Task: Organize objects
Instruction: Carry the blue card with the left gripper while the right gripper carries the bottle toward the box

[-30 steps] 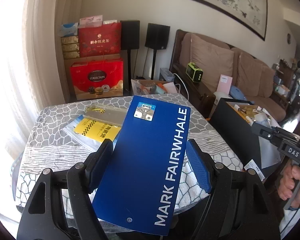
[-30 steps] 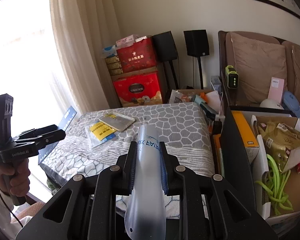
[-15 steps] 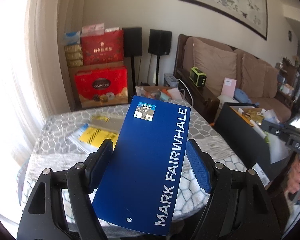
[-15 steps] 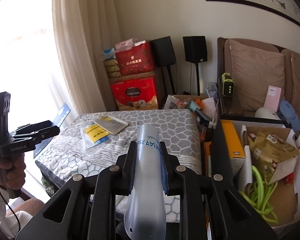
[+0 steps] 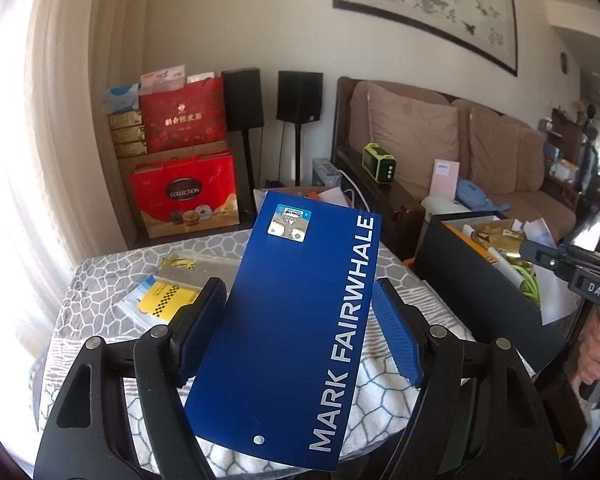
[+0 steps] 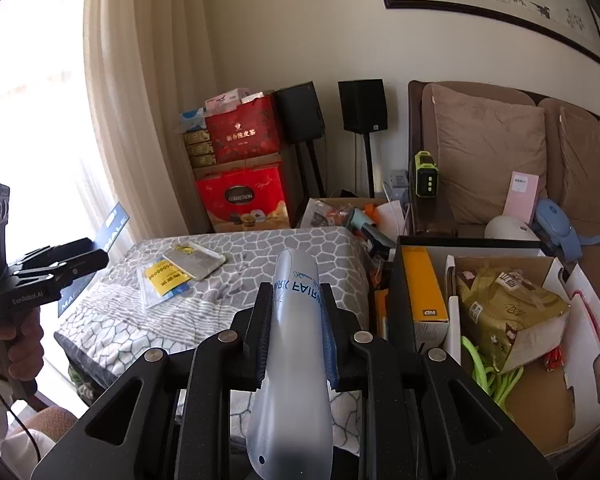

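The left gripper (image 5: 298, 312) is clamped across the width of a flat, glossy blue box (image 5: 296, 320). The box carries white lettering "MARK FAIRWHALE" along its long edge and a small square sticker at the corner farthest from the gripper. The right gripper (image 6: 296, 326) is pinched on a translucent plastic sleeve (image 6: 292, 364) bowed between its pads, printed with the same name in mirrored blue letters. Ahead of and below both, a yellow checkered packet (image 5: 162, 300) lies on the patterned tabletop (image 5: 100, 280).
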A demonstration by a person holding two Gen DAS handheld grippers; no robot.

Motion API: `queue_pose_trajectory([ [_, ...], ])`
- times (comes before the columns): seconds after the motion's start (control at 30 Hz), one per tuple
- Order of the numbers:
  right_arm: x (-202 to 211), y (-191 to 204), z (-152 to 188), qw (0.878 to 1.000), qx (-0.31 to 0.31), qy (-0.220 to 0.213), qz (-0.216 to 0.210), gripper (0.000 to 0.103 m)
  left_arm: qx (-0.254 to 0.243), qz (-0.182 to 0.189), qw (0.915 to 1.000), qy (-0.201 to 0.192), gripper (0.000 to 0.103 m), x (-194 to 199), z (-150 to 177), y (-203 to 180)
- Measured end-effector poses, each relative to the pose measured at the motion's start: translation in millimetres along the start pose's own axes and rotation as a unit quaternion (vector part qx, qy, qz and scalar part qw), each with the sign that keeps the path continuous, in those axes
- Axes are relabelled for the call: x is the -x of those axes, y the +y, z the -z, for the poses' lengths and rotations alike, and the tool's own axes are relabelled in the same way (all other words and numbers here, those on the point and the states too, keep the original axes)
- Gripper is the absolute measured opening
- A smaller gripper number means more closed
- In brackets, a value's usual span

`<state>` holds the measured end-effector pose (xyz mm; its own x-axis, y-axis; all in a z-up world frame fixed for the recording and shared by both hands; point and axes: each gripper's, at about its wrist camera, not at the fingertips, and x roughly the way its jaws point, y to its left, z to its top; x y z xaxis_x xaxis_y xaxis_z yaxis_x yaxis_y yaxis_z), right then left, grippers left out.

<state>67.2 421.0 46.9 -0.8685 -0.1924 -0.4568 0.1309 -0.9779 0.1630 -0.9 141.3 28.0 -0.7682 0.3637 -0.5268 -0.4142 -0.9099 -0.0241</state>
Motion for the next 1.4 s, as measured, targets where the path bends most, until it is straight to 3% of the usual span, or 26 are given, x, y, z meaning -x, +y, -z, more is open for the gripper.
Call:
queue_pose_trajectory([
  [0.8, 8, -36, -3, 0.999, -0.027, -0.008, 0.034, 0.023, -0.008, 0.049, 0.9987, -0.009, 0.072, -9, -11, -42],
  [1.4, 21, -61, -5, 0.998, -0.051, -0.019, 0.04, 0.023, -0.027, 0.089, 0.9957, 0.006, 0.072, -31, -11, -78],
])
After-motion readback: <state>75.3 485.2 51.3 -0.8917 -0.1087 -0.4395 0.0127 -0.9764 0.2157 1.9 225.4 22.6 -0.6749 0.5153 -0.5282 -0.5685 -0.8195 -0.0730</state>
